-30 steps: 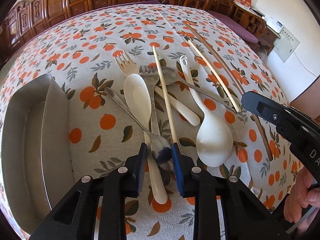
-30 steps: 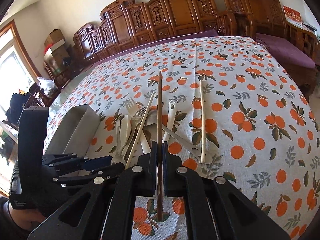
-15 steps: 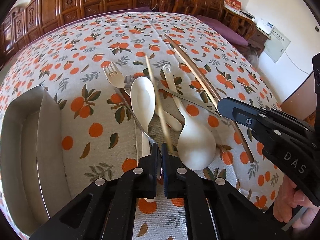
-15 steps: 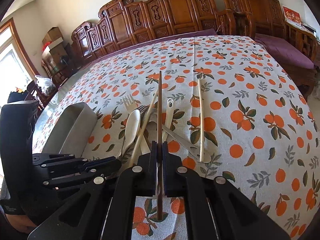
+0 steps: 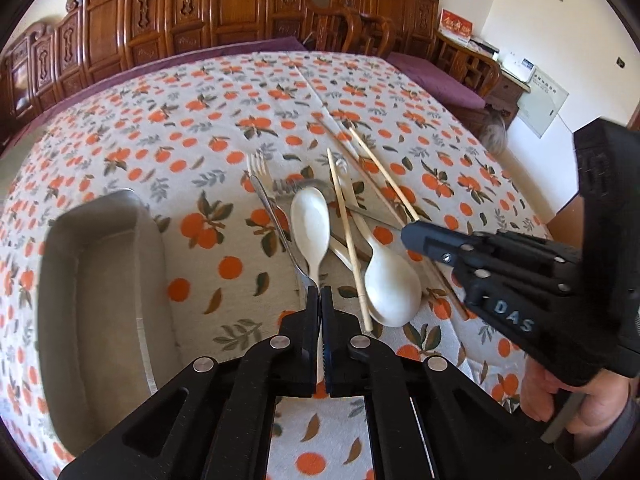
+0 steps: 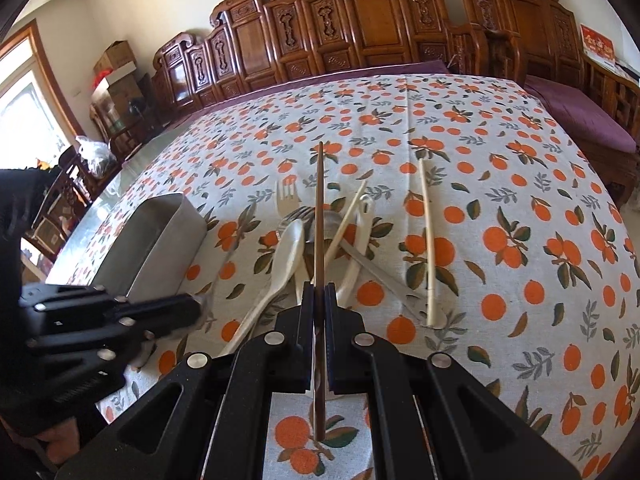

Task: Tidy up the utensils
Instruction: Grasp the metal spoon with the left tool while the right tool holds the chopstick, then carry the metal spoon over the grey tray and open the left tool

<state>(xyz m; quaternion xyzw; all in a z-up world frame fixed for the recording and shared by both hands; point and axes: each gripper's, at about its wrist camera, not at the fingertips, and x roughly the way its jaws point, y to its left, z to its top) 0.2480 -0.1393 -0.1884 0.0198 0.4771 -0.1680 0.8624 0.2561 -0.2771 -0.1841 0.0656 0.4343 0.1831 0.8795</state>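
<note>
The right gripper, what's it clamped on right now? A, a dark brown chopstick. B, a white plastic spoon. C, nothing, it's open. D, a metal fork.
A: in the right wrist view the right gripper has its jaws shut on the dark brown chopstick, which runs straight out between them above the pile of utensils, while the white plastic spoon lies to its left.

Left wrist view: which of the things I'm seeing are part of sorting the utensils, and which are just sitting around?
Part of the job:
- white spoon, its handle clamped in the left gripper
- dark chopstick in the right gripper
- metal tray
- pale chopsticks
- large white spoon
- fork

Just lying about:
- carved wooden chairs
- red card
- cardboard boxes
</note>
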